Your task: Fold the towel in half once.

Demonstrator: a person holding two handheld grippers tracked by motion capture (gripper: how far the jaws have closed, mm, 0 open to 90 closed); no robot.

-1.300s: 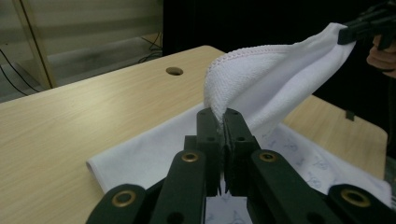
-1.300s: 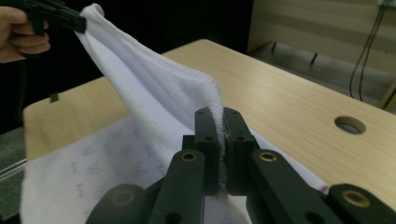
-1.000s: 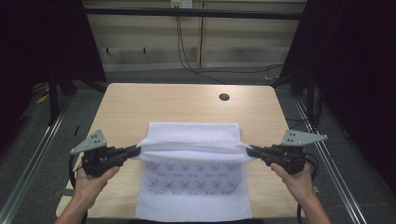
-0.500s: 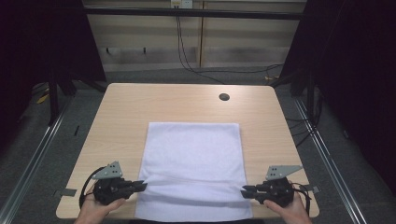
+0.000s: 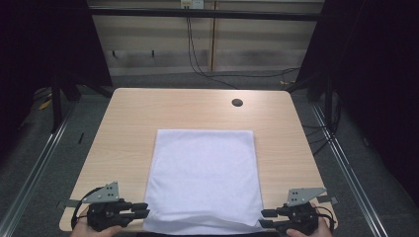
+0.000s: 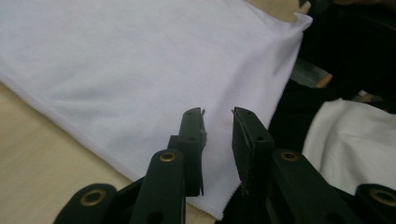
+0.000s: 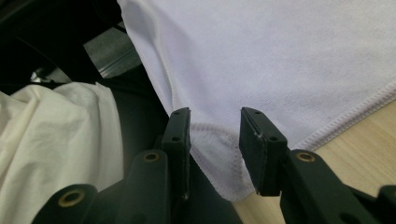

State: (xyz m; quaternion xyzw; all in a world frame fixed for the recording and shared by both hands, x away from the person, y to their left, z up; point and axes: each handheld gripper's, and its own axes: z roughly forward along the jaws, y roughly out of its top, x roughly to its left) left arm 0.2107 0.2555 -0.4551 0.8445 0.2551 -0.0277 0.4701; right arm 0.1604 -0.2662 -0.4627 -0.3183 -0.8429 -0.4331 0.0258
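Note:
A white towel [image 5: 205,173] lies spread flat on the wooden table [image 5: 148,108], its near edge reaching the table's front edge. My left gripper [image 5: 143,213] sits at the towel's near left corner. In the left gripper view the towel [image 6: 140,70] lies under my left gripper [image 6: 218,114], whose jaws stand apart with nothing clamped. My right gripper [image 5: 265,218] is at the near right corner. In the right gripper view my right gripper [image 7: 215,114] is open, and the hemmed corner of the towel [image 7: 280,56] lies loose in the gap.
A dark round hole [image 5: 237,102] marks the far right of the table. Bare wood flanks the towel on both sides and beyond it. Crumpled white fabric [image 7: 56,126] shows below the table's front edge. Metal rails [image 5: 44,158] run along the floor beside the table.
Both grippers pulled the towel's lifted fold from mid-table toward the near edge, covering the patterned side. The towel now lies flat and both grippers have let go.

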